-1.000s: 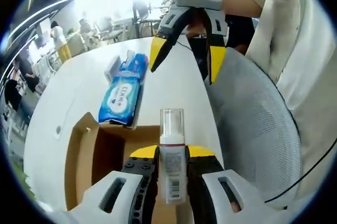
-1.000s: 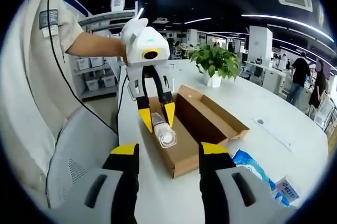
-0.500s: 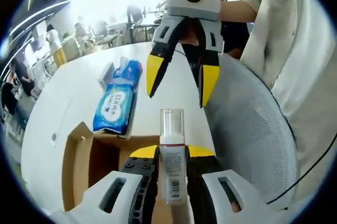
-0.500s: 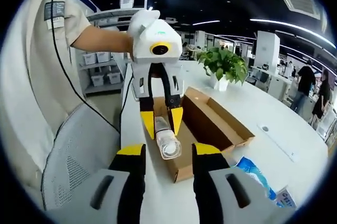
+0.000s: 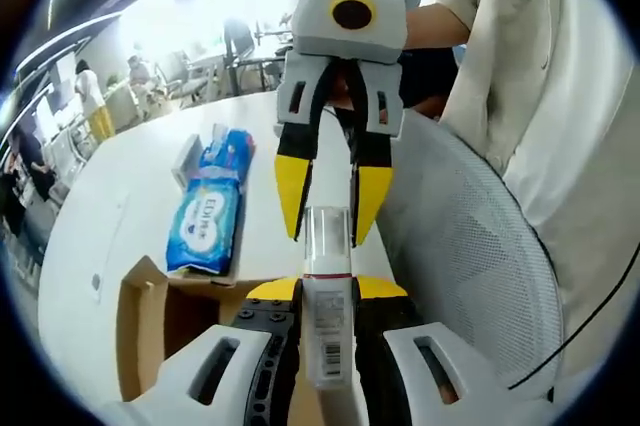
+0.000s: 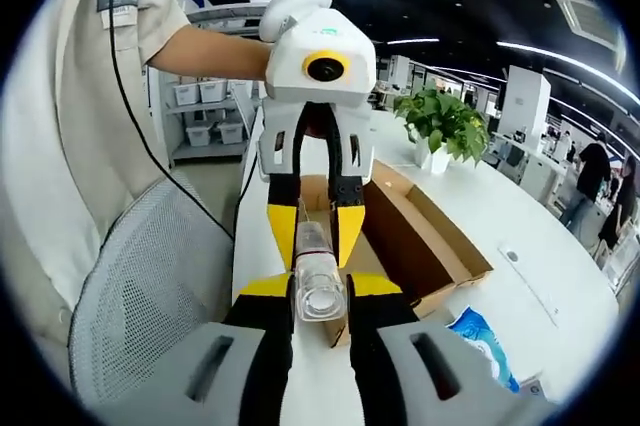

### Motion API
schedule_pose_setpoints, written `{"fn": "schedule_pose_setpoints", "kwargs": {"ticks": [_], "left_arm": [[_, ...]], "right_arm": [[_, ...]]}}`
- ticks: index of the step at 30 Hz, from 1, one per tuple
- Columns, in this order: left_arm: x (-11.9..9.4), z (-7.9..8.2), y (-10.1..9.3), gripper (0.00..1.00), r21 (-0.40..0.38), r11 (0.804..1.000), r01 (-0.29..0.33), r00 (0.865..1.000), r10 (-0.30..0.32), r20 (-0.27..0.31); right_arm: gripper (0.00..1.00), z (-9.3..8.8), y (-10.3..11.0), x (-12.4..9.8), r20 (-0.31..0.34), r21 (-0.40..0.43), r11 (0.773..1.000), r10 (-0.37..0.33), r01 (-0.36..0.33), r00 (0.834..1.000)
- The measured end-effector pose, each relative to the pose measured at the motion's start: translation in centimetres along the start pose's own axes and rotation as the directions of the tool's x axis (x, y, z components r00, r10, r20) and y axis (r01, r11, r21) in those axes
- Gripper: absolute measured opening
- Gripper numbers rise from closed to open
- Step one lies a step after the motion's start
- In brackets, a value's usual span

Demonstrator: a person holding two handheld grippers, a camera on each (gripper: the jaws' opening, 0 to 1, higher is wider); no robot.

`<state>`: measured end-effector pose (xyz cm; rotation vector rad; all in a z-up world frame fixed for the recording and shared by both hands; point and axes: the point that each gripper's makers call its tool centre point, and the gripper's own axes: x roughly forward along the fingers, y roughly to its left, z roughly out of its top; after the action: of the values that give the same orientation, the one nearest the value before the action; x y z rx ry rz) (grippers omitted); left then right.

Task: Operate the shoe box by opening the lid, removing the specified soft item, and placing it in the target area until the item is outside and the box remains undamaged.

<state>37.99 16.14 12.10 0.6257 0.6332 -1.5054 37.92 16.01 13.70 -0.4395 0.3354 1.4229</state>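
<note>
A small bottle (image 5: 328, 326) with a clear cap and a white label stands between my left gripper's (image 5: 328, 291) jaws, which are shut on its body. My right gripper (image 5: 327, 238) comes in from above, its yellow fingertips (image 5: 292, 191) against both sides of the clear cap. In the right gripper view the cap (image 6: 320, 298) faces the camera, pinched between my right gripper's (image 6: 320, 291) jaws, with the left gripper (image 6: 315, 231) behind it. The open cardboard shoe box (image 6: 430, 246) lies below on the white table. A blue pack of wipes (image 5: 205, 221) lies on the table beyond the box (image 5: 135, 321).
A grey mesh chair (image 5: 465, 266) stands beside the table edge, with the person's beige sleeve and body (image 5: 540, 106) close to it. A potted plant (image 6: 443, 124) is at the table's far side. The wipes pack (image 6: 482, 344) lies near the box's end.
My right gripper has come forward onto the bottle and its jaws have narrowed from wide open to shut on the cap. The left gripper keeps hold of the bottle's body.
</note>
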Motion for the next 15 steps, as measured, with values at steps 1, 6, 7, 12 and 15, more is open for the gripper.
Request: {"fn": "schedule_pose_setpoints", "kwargs": {"ticks": [1,6,7,12,15], "left_arm": [[0.04,0.02,-0.02,0.17,0.001,1.0,0.002,1.0,-0.002,0.001],[0.29,-0.03,0.02,0.17,0.027,1.0,0.007,1.0,-0.007,-0.002],[0.32,-0.08,0.11,0.17,0.031,0.999,0.005,1.0,-0.005,-0.004],[0.45,-0.07,0.28,0.18,0.041,0.999,-0.004,1.0,0.003,0.011],[0.61,0.01,0.41,0.18,0.047,0.999,-0.012,1.0,0.011,0.02]], "right_arm": [[0.17,-0.17,0.06,0.09,-0.009,-0.011,1.0,0.002,-0.002,1.0],[0.17,-0.68,0.15,0.4,-0.036,-0.048,0.999,0.005,-0.007,0.999],[0.17,-0.7,0.09,0.41,-0.036,-0.046,0.999,0.004,-0.005,0.999],[0.16,-0.99,-0.19,0.37,-0.062,-0.04,0.999,0.001,-0.003,0.998],[0.16,-1.08,-0.28,0.28,-0.071,-0.04,0.999,-0.002,-0.001,0.997]]}}
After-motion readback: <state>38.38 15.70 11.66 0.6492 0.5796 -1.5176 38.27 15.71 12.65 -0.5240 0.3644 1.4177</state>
